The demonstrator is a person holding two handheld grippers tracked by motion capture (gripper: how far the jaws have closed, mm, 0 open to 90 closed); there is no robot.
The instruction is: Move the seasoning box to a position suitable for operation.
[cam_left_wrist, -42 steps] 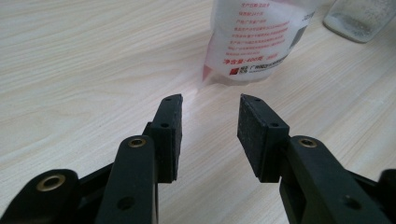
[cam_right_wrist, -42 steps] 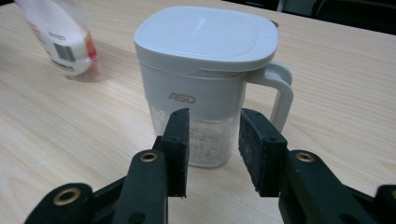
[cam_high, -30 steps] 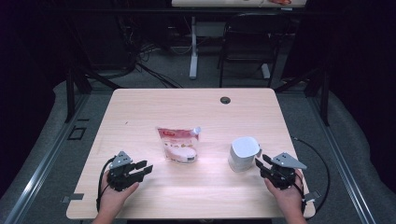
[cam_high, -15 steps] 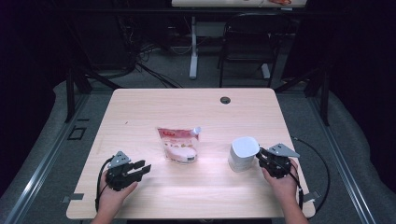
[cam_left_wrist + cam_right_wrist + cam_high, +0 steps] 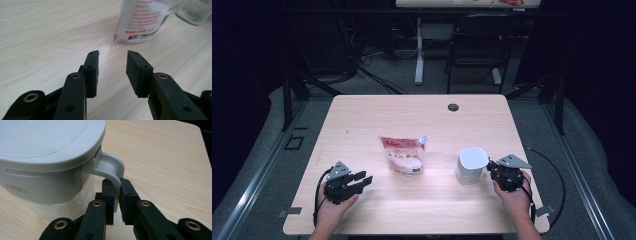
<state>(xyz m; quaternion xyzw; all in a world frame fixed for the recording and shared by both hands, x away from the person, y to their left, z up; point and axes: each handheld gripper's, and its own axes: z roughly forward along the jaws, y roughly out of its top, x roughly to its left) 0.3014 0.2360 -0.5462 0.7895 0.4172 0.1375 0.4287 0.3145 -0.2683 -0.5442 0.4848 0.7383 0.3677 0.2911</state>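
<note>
- The right hand-held gripper [image 5: 117,192] has just been closing; its jaws now pinch the curved handle [image 5: 110,167] of the lidded white container [image 5: 472,165], which stands on the tabletop [image 5: 422,115] at about 9 o'clock from that gripper, touching it.
- The handle runs upright between the pads, so I judge the next lift depends on this thin grip.
- The left hand-held gripper [image 5: 362,179] rests with jaws apart, holding nothing; the pouch [image 5: 404,155] lies at its 1 o'clock.
</note>
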